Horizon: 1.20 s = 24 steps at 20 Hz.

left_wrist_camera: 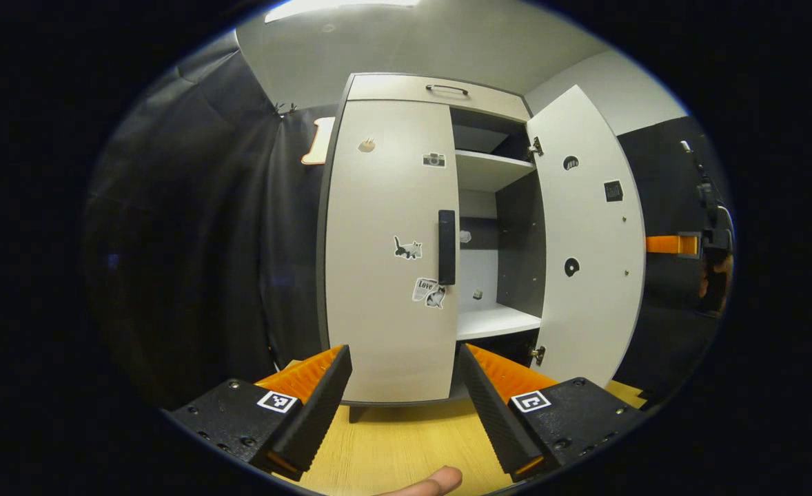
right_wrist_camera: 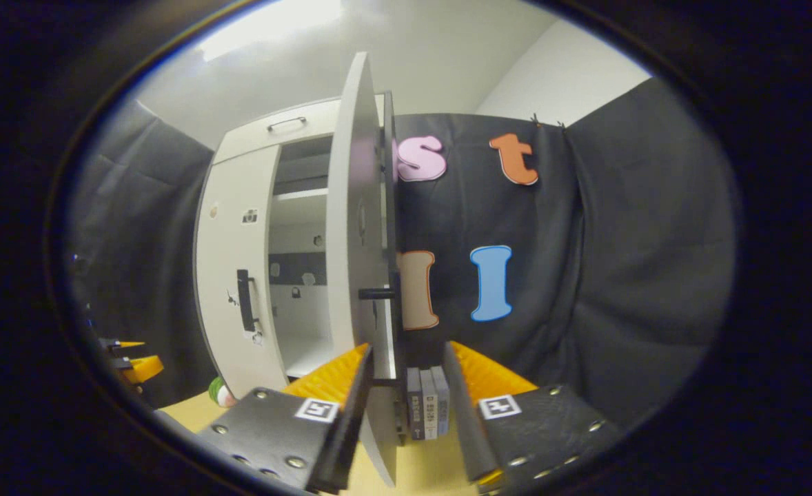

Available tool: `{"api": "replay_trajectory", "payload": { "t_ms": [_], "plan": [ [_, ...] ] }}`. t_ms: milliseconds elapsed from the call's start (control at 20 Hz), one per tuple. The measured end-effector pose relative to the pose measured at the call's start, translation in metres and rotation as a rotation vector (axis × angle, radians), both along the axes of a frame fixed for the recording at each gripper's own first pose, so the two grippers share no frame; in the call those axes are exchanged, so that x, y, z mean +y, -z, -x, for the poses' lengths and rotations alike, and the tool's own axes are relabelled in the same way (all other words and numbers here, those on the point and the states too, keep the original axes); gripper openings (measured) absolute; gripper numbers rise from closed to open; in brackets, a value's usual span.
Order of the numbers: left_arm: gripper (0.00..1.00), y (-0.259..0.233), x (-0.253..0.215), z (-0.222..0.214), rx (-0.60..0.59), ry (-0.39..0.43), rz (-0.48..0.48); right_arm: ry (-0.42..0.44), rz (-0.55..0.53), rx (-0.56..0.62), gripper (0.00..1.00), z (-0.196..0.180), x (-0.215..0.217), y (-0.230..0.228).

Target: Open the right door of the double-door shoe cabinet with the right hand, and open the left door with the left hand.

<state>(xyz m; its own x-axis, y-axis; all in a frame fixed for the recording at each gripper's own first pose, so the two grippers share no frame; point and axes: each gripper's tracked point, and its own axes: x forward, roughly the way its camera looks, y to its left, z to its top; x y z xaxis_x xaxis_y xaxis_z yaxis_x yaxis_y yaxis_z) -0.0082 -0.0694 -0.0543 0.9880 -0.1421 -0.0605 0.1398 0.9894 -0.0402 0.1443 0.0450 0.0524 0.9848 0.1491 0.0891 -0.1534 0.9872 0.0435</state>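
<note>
Left gripper view: the left gripper (left_wrist_camera: 404, 382), jaws released and wide apart, faces the cabinet (left_wrist_camera: 440, 93) on the wooden surface (left_wrist_camera: 406, 441). The left door (left_wrist_camera: 389, 255) is closed; its lower edge lies between the fingertips (left_wrist_camera: 337, 362), apart from both. Its black handle (left_wrist_camera: 447, 246) runs along the free edge at 12 o'clock from the jaws. The right door (left_wrist_camera: 589, 241) stands swung out at 2 o'clock, exposing white shelves (left_wrist_camera: 494, 320). Beyond the door's outer edge, at 3 o'clock, the right gripper (left_wrist_camera: 678, 244) is seen against the dark wall, with open room between. A fingertip (left_wrist_camera: 433, 481) enters at 6 o'clock.

Right gripper view: the right gripper (right_wrist_camera: 406, 358), jaws released, straddles the right door (right_wrist_camera: 358, 275), seen edge-on; no pad visibly touches it. The door's handle (right_wrist_camera: 378, 293) projects at 12 o'clock. Books (right_wrist_camera: 427, 410) stand on the surface behind the door. The left door (right_wrist_camera: 237, 275) sits at 10 o'clock, the left gripper (right_wrist_camera: 134, 358) at 9 o'clock.
</note>
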Motion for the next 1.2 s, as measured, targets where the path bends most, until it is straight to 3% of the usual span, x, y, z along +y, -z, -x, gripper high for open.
{"api": "replay_trajectory", "payload": {
  "t_ms": [150,200,300,350,550,650,850,1000,1100,1200],
  "plan": [
    [0.97,-0.009,-0.008,-0.024,0.002,0.005,0.011,0.059,0.067,-0.095,0.95,0.012,-0.014,-0.008],
    [0.97,-0.013,-0.009,-0.034,0.0,-0.003,0.017,0.089,0.072,-0.116,1.0,0.017,-0.02,-0.009],
    [0.97,-0.023,-0.015,-0.056,-0.01,-0.006,0.035,0.16,0.043,-0.111,0.94,0.024,-0.028,-0.003],
    [0.97,-0.028,-0.021,-0.068,-0.007,0.002,0.045,0.173,0.029,-0.089,0.97,0.03,-0.025,0.006],
    [0.96,-0.053,-0.043,-0.117,-0.032,0.018,0.071,0.061,-0.044,-0.045,0.97,0.057,0.007,0.027],
    [0.96,-0.061,-0.058,-0.144,-0.039,0.026,0.069,0.046,-0.064,-0.04,0.97,0.07,0.014,0.04],
    [0.94,-0.065,-0.061,-0.198,-0.044,-0.053,-0.007,0.056,-0.072,-0.056,0.97,0.085,0.019,0.053],
    [0.94,-0.056,-0.075,-0.221,-0.01,-0.012,-0.009,0.046,-0.086,-0.065,0.97,0.093,0.021,0.059],
    [0.94,-0.054,-0.071,-0.232,-0.007,-0.043,0.001,0.04,-0.111,-0.064,1.0,0.097,0.022,0.063],
    [0.96,-0.052,-0.068,-0.241,-0.003,-0.074,-0.014,0.059,-0.121,-0.054,0.94,0.095,0.018,0.067]
  ]
}}
